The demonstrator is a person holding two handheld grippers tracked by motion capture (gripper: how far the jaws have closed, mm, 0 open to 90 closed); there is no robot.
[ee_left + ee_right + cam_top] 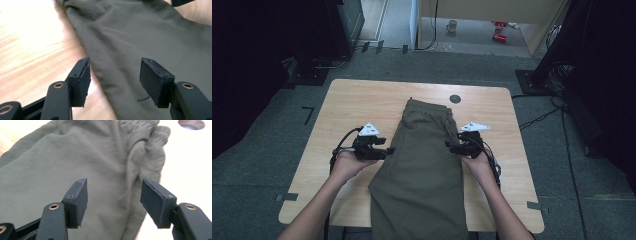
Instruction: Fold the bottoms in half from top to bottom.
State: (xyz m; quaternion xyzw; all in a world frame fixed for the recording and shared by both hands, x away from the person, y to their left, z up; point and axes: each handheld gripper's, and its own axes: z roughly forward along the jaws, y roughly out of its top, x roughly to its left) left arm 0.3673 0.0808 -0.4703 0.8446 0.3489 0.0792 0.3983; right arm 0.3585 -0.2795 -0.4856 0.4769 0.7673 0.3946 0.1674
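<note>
Olive trousers [424, 170] are lying folded lengthwise down the middle of the table [347, 107], waistband at the far end and legs hanging over the near edge. The left gripper [388, 150] is hovering at the garment's left edge and the right gripper [449, 146] at its right edge, about level with each other below the waistband. In the left gripper view the fingers [83, 77] are standing apart with the cloth's edge running between them, nothing pinched; in the right gripper view the fingers [80, 197] are likewise spread, straddling a puckered fold beside the elastic waist.

The step looks like taking both side edges for a fold. To do it well, each lower finger is best slid under the edge flat along the wood, so that every layer is caught, not just the top one. Both grips should close at matching height, then lift together so the cloth stays square and does not drag sideways.
</note>
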